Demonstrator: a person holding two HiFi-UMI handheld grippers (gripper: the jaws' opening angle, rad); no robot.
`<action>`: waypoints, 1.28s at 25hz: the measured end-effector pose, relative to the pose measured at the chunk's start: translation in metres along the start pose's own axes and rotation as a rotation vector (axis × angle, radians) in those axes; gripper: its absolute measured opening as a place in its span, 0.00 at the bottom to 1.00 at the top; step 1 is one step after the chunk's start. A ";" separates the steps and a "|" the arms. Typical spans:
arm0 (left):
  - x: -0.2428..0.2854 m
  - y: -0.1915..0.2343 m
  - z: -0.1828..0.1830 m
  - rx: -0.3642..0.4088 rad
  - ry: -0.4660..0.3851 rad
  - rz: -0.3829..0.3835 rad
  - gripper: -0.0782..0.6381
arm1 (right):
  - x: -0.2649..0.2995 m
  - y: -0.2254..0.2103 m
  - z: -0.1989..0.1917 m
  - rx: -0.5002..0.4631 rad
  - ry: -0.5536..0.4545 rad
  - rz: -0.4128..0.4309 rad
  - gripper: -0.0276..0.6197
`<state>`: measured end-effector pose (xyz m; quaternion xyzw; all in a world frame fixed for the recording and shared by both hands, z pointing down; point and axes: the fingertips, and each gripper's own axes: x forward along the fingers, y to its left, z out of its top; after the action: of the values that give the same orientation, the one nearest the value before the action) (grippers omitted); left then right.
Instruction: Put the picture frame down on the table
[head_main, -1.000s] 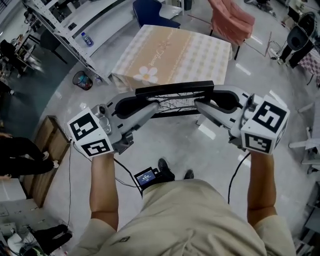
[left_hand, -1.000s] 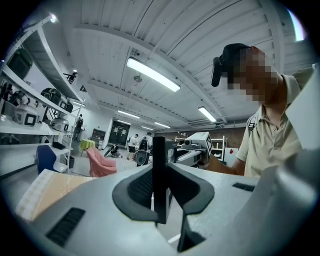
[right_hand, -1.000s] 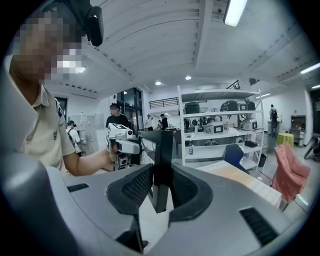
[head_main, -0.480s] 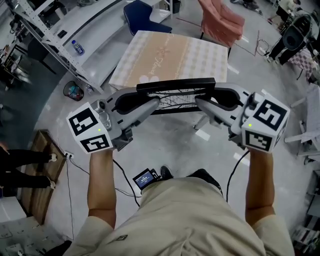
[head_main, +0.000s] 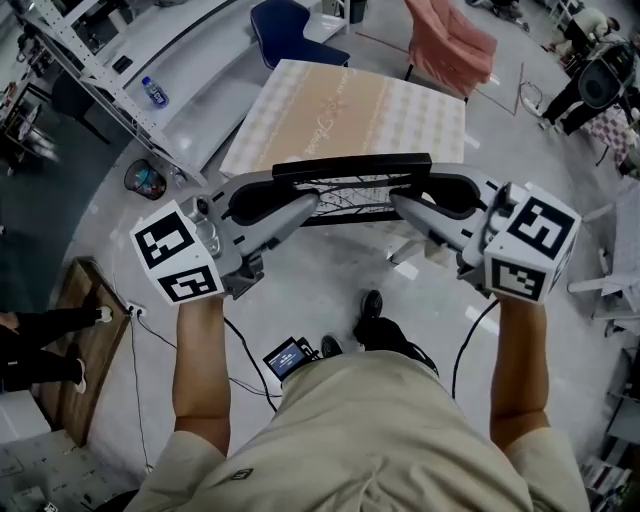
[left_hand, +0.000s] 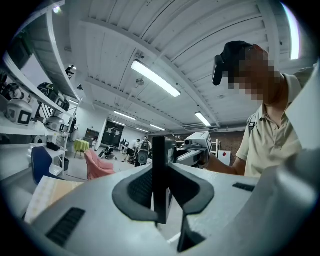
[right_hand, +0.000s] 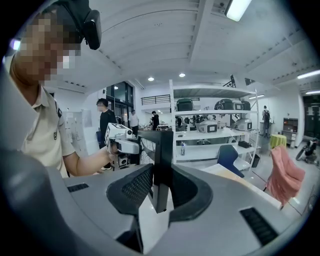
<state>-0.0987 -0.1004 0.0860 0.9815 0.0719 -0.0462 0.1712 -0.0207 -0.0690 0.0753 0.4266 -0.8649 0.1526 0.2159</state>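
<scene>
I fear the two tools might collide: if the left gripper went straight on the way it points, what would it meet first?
The black rectangular picture frame clamped edge-on between the left gripper's fingers. Beyond it, the line seems to reach the right gripper holding the opposite end; depth is unclear.

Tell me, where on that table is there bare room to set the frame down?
The table looks bare all over, from the blue chair and pink chair at its far edge to the picture frame, which hides its near edge. Its left is crowded: a rack with a bottle.
</scene>
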 end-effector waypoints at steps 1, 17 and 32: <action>0.001 -0.013 -0.003 -0.001 0.008 0.001 0.19 | -0.009 0.009 -0.004 0.006 -0.005 0.002 0.19; 0.074 -0.137 -0.027 0.015 0.074 0.137 0.19 | -0.133 0.037 -0.058 0.010 -0.088 0.137 0.19; 0.064 -0.130 -0.033 0.031 0.055 0.308 0.19 | -0.111 0.029 -0.059 -0.047 -0.096 0.284 0.19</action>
<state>-0.0544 0.0403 0.0666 0.9844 -0.0755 0.0066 0.1588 0.0303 0.0488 0.0677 0.3016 -0.9293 0.1406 0.1603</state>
